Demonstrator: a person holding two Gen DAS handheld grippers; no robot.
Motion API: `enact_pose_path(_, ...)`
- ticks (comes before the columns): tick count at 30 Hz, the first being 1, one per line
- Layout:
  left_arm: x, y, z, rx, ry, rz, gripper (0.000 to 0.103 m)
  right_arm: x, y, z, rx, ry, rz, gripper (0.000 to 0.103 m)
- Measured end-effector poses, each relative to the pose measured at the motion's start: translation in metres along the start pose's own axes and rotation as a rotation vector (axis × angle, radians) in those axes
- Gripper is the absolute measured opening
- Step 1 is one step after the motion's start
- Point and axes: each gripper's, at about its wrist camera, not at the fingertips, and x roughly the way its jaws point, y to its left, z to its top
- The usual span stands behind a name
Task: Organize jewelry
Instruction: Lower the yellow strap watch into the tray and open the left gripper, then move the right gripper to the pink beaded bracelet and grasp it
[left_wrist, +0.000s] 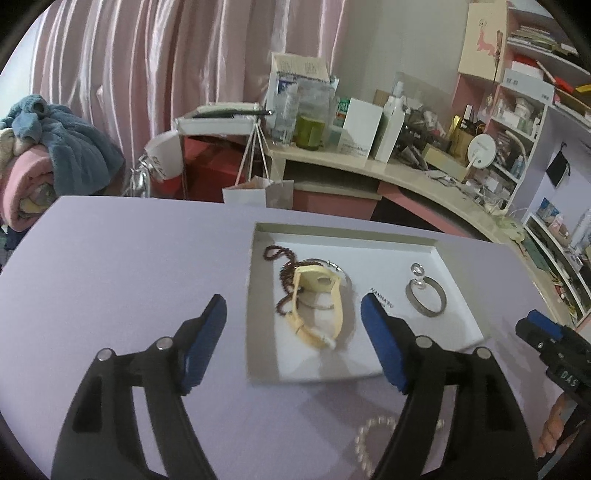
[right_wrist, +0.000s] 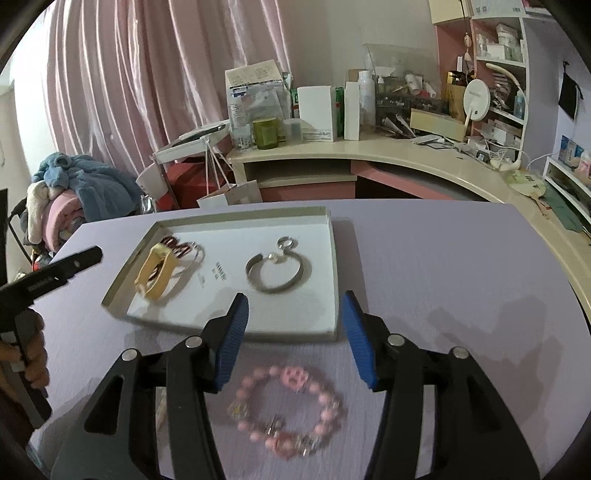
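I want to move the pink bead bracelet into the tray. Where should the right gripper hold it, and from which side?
Come straight down with the right gripper. The bracelet lies flat as an open loop, so pinch one side of the bead strand, one finger inside the loop, avoiding the wider pink charm.

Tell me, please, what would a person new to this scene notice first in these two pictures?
Probably the pink bead bracelet, lying on the lilac table just in front of the open right gripper. Behind it stands a shallow white tray holding a yellow watch strap on its left side and a silver bangle towards its right. The left gripper hovers open before the tray.
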Motion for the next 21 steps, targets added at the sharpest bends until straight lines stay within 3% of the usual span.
enact_pose_path(11, -0.086, 0.020, -0.045, 0.020, -0.084, 0.018, 0.085, -0.027, 0.023, -0.062, -0.051, 0.025, -0.012, 0.054)
enact_pose_path(21, -0.115, 0.034, -0.058, -0.001, -0.113, 0.023, 0.085, -0.040, 0.017, -0.072, -0.013, 0.019, -0.037, 0.054)
